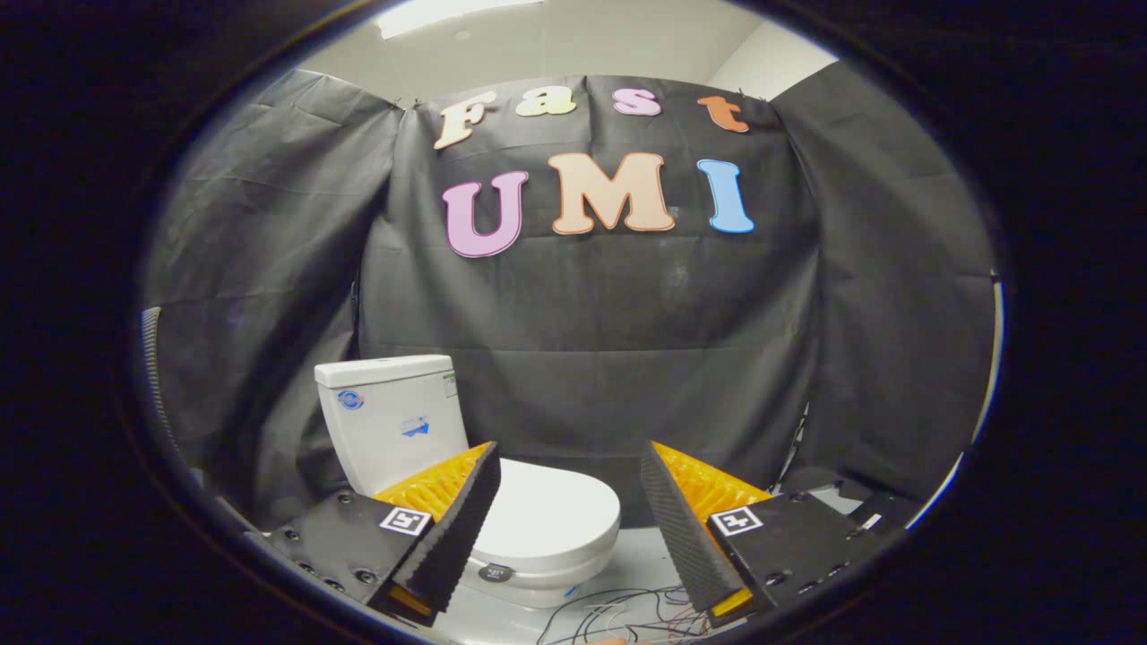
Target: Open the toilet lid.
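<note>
Booth; gripper (pixel 570 466) agape before closed toilet lid (pixel 547 515).

A staged test booth, not a real bathroom: black cloth (pixel 591 358) is draped as walls behind a white toilet (pixel 502 502) with its lid (pixel 547 511) down, a plain room ceiling (pixel 573 36) shows above the cloth, and loose wires (pixel 618 614) lie on the floor (pixel 641 560) beside the toilet.

1. Tank (pixel 387 448) front: round blue emblem, arrow sticker, corner label; none legible.
2. Below the tank, lid (pixel 547 515) badge (pixel 495 571): unreadable.
3. Gripper (pixel 569 452), fingers spread: square coded markers (pixel 405 520), no text.
</note>
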